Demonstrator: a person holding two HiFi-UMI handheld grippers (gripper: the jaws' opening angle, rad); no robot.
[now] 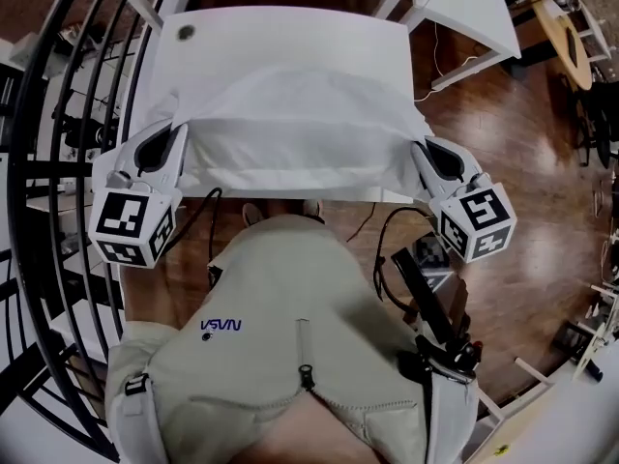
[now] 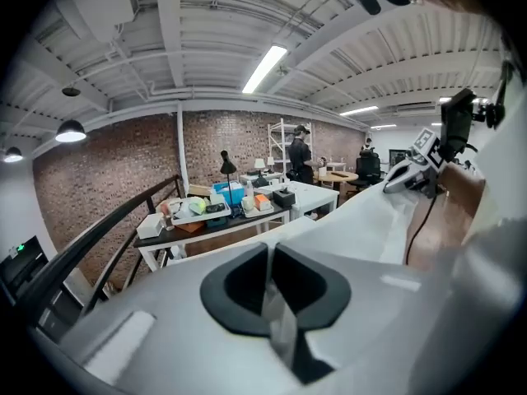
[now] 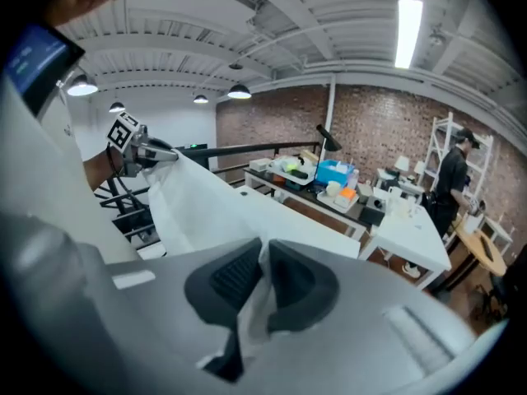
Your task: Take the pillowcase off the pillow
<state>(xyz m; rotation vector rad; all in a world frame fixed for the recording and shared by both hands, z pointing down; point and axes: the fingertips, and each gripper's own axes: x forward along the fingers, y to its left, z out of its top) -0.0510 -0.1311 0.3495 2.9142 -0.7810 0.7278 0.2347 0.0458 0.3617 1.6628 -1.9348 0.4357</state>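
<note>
The white pillowcase hangs stretched between my two grippers above the white table. It bulges in the middle, and no pillow shows outside the cloth. My left gripper is shut on its near left corner, with a fold of cloth pinched between the dark pads. My right gripper is shut on the near right corner, where white cloth sits between its pads. In the left gripper view the pillowcase runs across to the right gripper. The right gripper view shows the pillowcase reaching the left gripper.
A black curved railing runs along the left. More white tables stand beyond, one carrying several small items. Wooden floor lies to the right. A person stands far back. Cables hang near my legs.
</note>
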